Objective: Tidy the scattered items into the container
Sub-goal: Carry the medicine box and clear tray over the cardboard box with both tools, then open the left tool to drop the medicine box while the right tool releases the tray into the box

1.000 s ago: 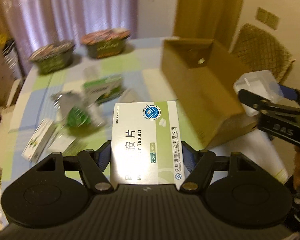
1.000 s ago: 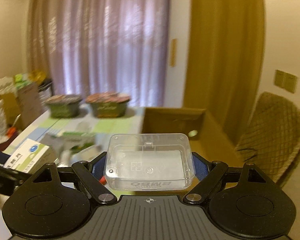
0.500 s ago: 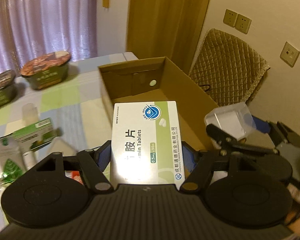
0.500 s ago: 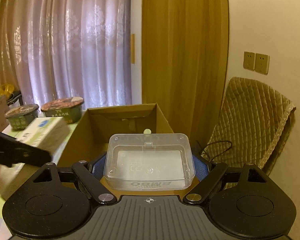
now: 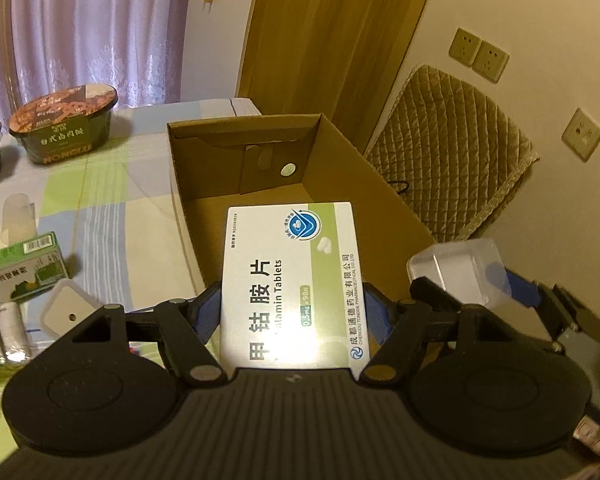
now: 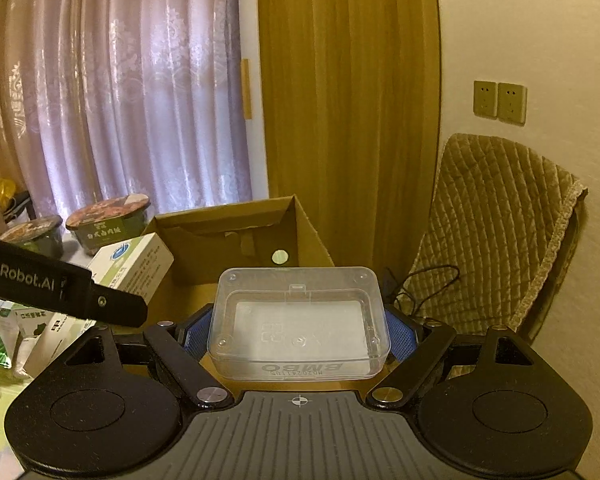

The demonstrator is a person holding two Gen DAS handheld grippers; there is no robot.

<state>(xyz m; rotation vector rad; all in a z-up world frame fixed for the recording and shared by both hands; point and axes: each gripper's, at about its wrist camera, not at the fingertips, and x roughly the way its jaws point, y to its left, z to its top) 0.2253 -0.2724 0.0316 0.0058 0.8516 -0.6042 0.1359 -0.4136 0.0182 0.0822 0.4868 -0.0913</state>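
My left gripper [image 5: 292, 312] is shut on a white and green tablet box [image 5: 292, 280], held over the near end of an open cardboard box [image 5: 340, 184]. The right gripper [image 6: 298, 332] is shut on a clear plastic case [image 6: 300, 320], level with the carton's [image 6: 228, 240] near right corner. In the left wrist view the clear case [image 5: 460, 272] shows at the right, beside the carton's right wall. In the right wrist view the tablet box [image 6: 136, 268] and the left gripper's black finger [image 6: 100, 304] show at the left. The carton's floor looks bare.
On the checked tablecloth [image 5: 100, 200] left of the carton lie a green packet box [image 5: 20, 272], a small white case [image 5: 66, 312] and a white tube [image 5: 10, 328]. Two instant noodle bowls [image 5: 64, 124] stand at the back. A quilted chair [image 5: 452, 160] stands right of the table.
Both grippers have swung right from the scattered items and closed in on the carton, each still holding its item. The carton now fills the middle of both views.
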